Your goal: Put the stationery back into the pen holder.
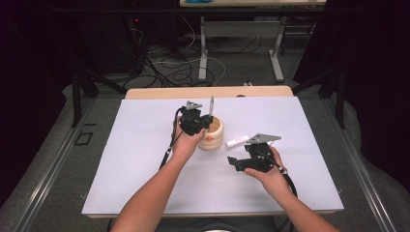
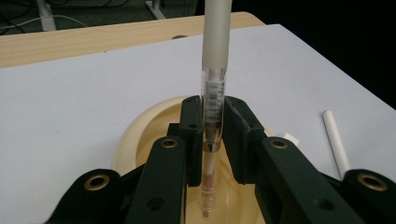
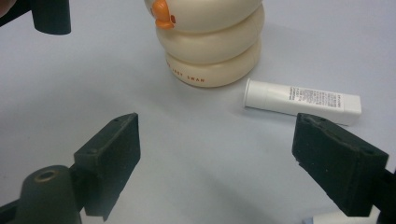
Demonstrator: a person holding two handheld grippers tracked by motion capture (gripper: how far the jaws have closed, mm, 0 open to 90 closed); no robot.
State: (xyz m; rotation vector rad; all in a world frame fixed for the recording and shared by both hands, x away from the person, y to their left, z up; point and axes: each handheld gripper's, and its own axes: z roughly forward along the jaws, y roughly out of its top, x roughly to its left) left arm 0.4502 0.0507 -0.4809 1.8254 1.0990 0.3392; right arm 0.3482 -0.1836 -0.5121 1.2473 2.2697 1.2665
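Your left gripper [image 2: 212, 140] clamps pen [image 2: 214, 84] upright over cup [image 1: 216, 133], desk centre. Your right gripper [image 3: 215, 163] jaws wide, empty, near tube [image 3: 303, 100].

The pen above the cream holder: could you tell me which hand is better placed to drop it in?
Left: its tongs grip the pen upright over the cream holder. The right tongs are open, off to the side.

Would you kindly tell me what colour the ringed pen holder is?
The pen holder is cream with an orange beak; the right gripper view shows it best.
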